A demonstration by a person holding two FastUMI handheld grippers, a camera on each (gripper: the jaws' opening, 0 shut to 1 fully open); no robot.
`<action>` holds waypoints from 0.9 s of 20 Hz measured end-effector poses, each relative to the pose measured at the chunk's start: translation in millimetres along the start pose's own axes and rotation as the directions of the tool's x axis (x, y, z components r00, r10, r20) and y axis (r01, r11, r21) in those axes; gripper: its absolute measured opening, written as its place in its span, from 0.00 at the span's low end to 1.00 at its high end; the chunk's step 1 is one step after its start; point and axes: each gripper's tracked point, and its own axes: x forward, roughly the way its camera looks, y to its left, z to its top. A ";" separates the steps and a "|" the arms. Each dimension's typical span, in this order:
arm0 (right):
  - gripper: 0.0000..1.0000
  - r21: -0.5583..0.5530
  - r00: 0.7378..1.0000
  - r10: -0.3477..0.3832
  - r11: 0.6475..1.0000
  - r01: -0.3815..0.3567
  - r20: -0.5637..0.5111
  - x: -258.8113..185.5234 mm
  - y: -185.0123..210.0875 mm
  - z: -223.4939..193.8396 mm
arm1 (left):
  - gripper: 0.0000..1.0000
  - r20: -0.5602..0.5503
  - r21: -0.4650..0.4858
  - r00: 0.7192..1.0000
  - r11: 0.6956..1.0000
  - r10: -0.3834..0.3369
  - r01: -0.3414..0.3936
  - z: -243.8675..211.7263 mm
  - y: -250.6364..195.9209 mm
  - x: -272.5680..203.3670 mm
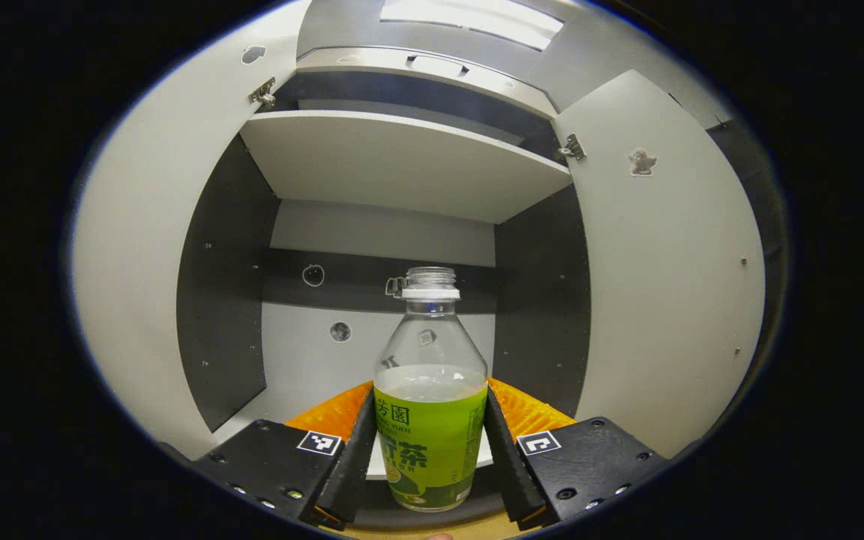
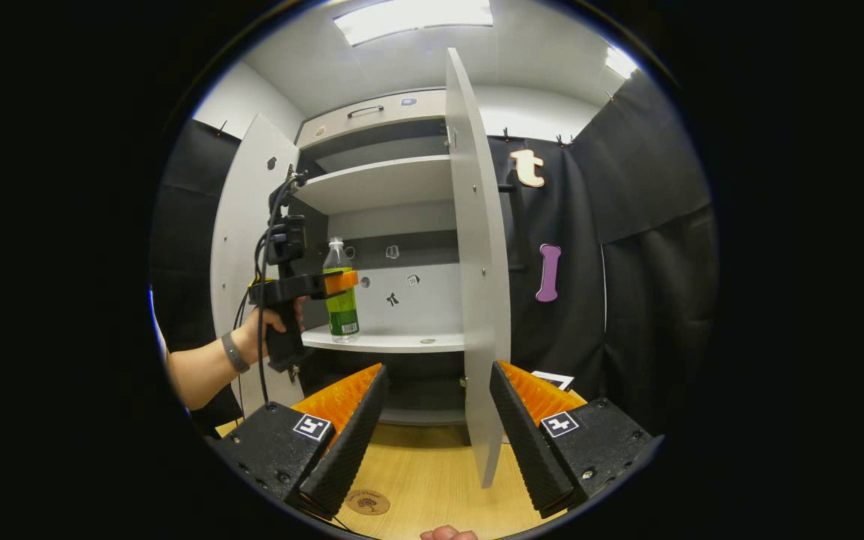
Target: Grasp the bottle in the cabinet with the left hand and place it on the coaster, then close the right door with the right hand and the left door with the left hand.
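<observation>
My left claw (image 1: 430, 450) clamps the bottle (image 1: 430, 405), which stands upright, long axis vertical, neck up, at the cabinet shelf's (image 2: 394, 341) front left edge. My right claw (image 2: 436, 427) hangs apart above the desk (image 2: 432, 480).

Clear plastic bottle (image 1: 430, 390); matt cabinet (image 1: 402, 161).
</observation>
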 end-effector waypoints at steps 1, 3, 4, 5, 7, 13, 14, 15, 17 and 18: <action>0.84 -0.002 1.000 0.009 1.000 -0.009 0.003 -1.8 2.1 0.1 | 0.70 0.001 -0.003 1.000 1.000 -0.001 0.001 -2.3 -3.6 -11.2; 0.84 0.004 0.999 0.037 0.999 -0.037 0.009 -5.9 8.2 2.2 | 0.70 -0.007 -0.027 1.000 1.000 -0.002 0.002 -12.0 -11.7 -30.1; 0.84 0.006 0.999 0.050 0.999 -0.050 0.007 -7.9 10.5 2.8 | 0.70 -0.010 -0.033 1.000 0.999 0.008 -0.008 -17.9 -14.1 -39.6; 0.84 0.004 0.998 0.063 0.998 -0.063 0.003 -9.4 13.3 2.0 | 0.70 -0.016 -0.034 1.000 0.999 0.020 -0.021 -25.0 -14.2 -48.8; 0.84 -0.005 0.997 0.081 0.997 -0.081 -0.003 -13.2 16.7 3.6 | 0.74 -0.031 -0.026 0.999 0.999 0.037 -0.038 -41.4 -16.4 -63.9; 0.84 -0.013 0.995 0.101 0.995 -0.101 -0.001 -23.2 16.9 12.6 | 0.70 -0.053 -0.006 0.998 1.000 0.029 -0.029 -94.8 -48.2 -108.8; 0.84 -0.013 0.995 0.100 0.995 -0.100 0.007 -25.0 16.2 17.2 | 0.70 -0.075 -0.009 0.997 1.000 0.024 -0.025 -111.2 -56.2 -117.0; 0.84 -0.015 0.995 0.102 0.995 -0.101 0.018 -26.4 15.3 20.9 | 0.70 -0.093 -0.011 0.995 1.000 0.025 -0.026 -125.8 -61.2 -124.4; 0.84 -0.020 0.992 0.128 0.992 -0.128 0.013 -27.1 17.4 22.8 | 0.70 -0.117 -0.020 0.992 0.999 0.044 -0.046 -153.6 -69.1 -137.7; 0.84 -0.018 0.991 0.131 0.991 -0.131 0.002 -26.8 13.9 22.5 | 0.70 -0.130 -0.018 0.990 0.998 0.058 -0.061 -167.0 -72.4 -143.3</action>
